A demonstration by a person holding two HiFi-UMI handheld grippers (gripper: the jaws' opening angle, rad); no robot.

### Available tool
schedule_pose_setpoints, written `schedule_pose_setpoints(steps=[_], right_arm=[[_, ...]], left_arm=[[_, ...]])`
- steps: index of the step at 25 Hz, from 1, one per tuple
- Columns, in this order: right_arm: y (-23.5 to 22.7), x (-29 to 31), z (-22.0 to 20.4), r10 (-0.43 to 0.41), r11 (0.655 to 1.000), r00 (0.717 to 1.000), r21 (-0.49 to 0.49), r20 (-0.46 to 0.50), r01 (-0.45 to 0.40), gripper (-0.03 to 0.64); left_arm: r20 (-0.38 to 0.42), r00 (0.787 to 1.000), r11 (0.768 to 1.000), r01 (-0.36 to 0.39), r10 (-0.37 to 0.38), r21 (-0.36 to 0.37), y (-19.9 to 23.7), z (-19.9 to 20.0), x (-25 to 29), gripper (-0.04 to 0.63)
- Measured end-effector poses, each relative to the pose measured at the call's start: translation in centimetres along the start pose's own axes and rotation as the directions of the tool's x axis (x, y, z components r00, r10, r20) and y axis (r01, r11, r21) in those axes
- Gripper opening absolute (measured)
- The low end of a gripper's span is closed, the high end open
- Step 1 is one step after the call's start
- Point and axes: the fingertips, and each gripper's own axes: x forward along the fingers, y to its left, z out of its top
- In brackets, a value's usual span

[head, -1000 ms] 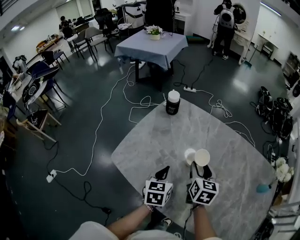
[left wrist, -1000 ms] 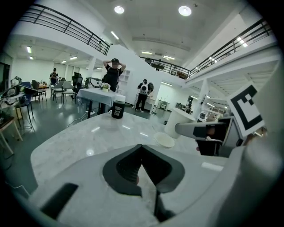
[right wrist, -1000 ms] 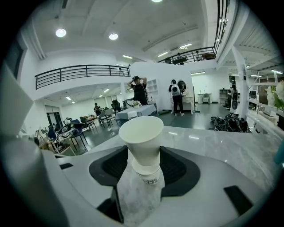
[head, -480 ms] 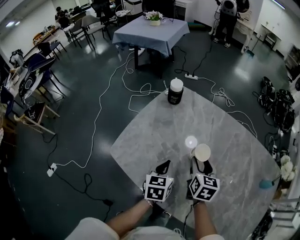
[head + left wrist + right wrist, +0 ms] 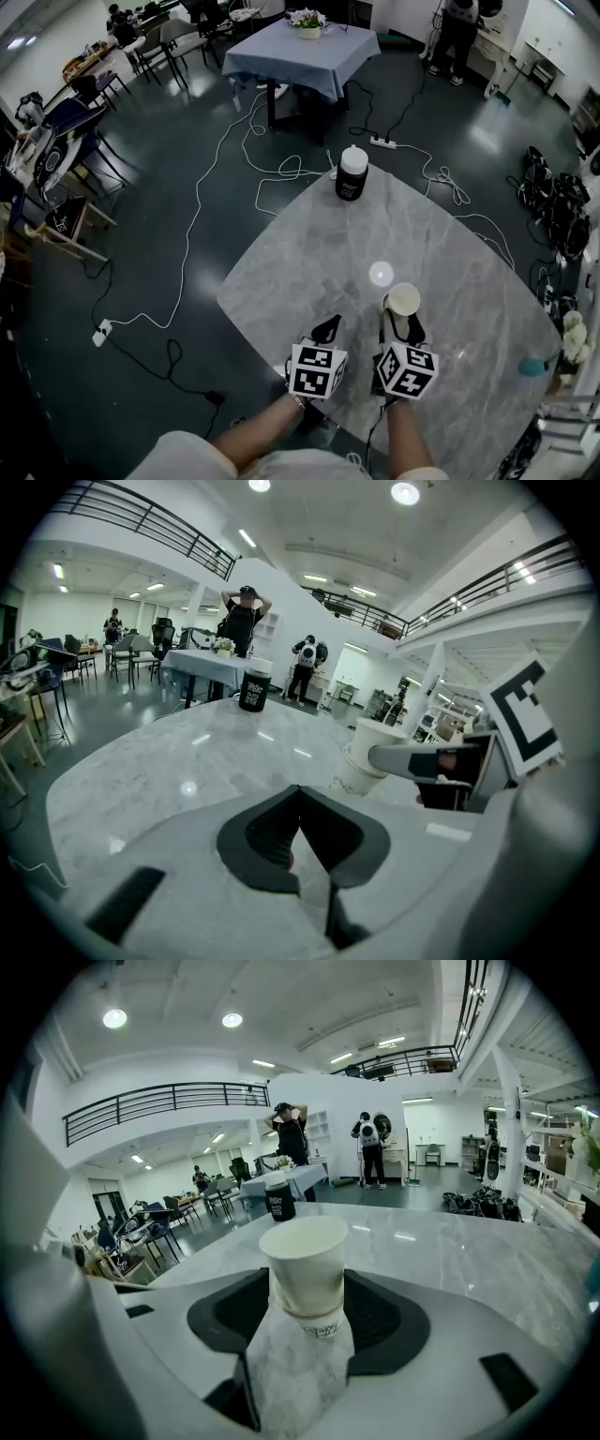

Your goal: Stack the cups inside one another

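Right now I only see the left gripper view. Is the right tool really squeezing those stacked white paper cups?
Observer: Yes. The right gripper view shows the right tool shut on the stacked white paper cups, with a jaw pressing each side.
Operator: Is anything inside the top one?
Observer: No. The head view looks down into its mouth, and it is empty.
Operator: What's hiding behind the right tool?
Observer: The head view shows a small teal object near the right edge of the grey marble table. It is too small to identify.
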Motion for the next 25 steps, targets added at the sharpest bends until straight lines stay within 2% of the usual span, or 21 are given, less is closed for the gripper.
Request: schedule_pose_setpoints(steps=[9, 22, 25], right_arm=[[0.0, -0.3, -0.8, 0.006, 1.000, 1.000, 0.014, -0.021, -0.006, 0.229], [-0.7, -3.2, 0.9, -0.009, 1.000, 0.999, 0.024, 0.045, 0.007, 0.224], [-0.9, -4.1, 1.0, -0.017, 1.000, 0.998, 0.024, 0.062, 0.015, 0.196]], left_arm=[[-0.008, 1.000, 1.000, 0.009, -0.009, -0.009, -0.5, -0.4, 0.1, -0.003], [0.020, 1.000, 1.000, 0.009, -0.008, -0.017, -2.1, 0.0, -1.4, -0.003], [0.027, 1.000, 1.000, 0.012, -0.011, -0.015, -2.6, 0.0, -1.9, -0.003]])
